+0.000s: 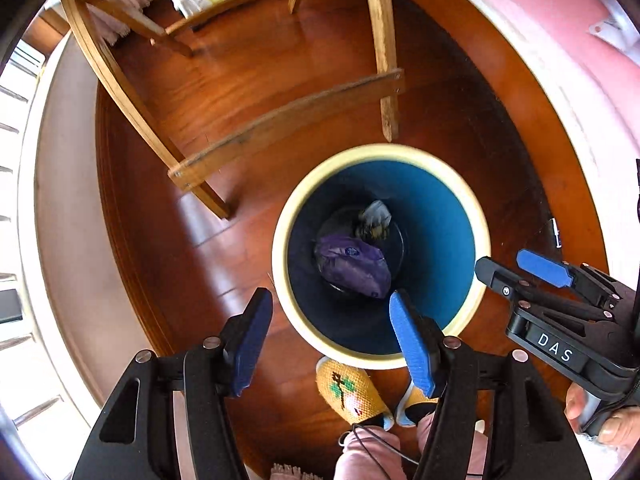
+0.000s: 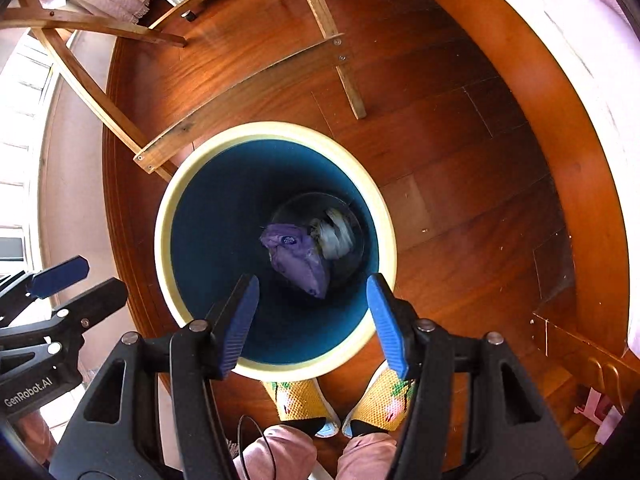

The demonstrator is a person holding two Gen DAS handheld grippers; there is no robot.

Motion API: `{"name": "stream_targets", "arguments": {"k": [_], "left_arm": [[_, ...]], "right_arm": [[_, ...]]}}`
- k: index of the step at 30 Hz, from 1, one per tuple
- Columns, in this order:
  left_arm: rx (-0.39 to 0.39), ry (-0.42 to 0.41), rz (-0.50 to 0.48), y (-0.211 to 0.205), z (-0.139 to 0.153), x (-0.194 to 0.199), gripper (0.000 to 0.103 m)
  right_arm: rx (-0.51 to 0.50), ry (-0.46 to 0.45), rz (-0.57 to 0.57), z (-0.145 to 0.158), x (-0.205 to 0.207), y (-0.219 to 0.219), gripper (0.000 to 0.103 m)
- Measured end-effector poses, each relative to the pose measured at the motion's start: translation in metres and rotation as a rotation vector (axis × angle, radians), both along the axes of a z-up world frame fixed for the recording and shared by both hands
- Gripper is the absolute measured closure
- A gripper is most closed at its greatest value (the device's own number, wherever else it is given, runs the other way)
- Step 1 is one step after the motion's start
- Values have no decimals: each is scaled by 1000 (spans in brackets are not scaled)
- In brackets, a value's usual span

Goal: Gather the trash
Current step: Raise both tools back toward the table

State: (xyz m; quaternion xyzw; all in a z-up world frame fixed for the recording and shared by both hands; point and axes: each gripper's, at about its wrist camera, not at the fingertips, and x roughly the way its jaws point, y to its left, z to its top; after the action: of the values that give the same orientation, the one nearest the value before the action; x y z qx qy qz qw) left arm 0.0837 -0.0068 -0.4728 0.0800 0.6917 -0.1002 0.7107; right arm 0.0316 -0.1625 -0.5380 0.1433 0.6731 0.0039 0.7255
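Both claws point down over the bin, jaws wide, nothing between them. Left claw [image 1: 332,336] hangs over the bin's near rim; right claw [image 2: 312,320] sits just beside it, also above the opening. Bin [image 1: 280,216] is round, cream rim, dark blue inside, standing on the floor. Trash is at the bottom: purple bag [image 1: 354,266] touching a crumpled grey-white wrapper [image 1: 376,220]. Floor [image 1: 256,76] is glossy red-brown wood boards. Wooden chair legs and crossbar [image 1: 288,124] stand just behind the bin. Person's yellow knitted slippers [image 2: 298,402] touch the bin's near side, pink trousers [image 2: 276,456] above them. Bright window at left, pink bedding at right.
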Motion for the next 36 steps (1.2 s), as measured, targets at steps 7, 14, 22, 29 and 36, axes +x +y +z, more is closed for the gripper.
{"name": "stream_targets", "arguments": {"k": [7,14,22,29,36], "left_arm": [[-4,-114,-20,-7,108,-6,41],[-56,-211,-27,-4,239,-6,41],[-125,-359,-54,5,377,-4,41],[-177,-434,-51,11,455,-1,41],[-183,-488,1,18,499,13,41]], "right_arm": [[28,-49,-26,67,-9,-10,49],[62,-149,-31,186,-20,-20,49],[43,-258,-10,329,-35,-15,47],[21,-365,-5,424,-46,-10,46],[-31,-483,-28,502,-46,-15,47]]}}
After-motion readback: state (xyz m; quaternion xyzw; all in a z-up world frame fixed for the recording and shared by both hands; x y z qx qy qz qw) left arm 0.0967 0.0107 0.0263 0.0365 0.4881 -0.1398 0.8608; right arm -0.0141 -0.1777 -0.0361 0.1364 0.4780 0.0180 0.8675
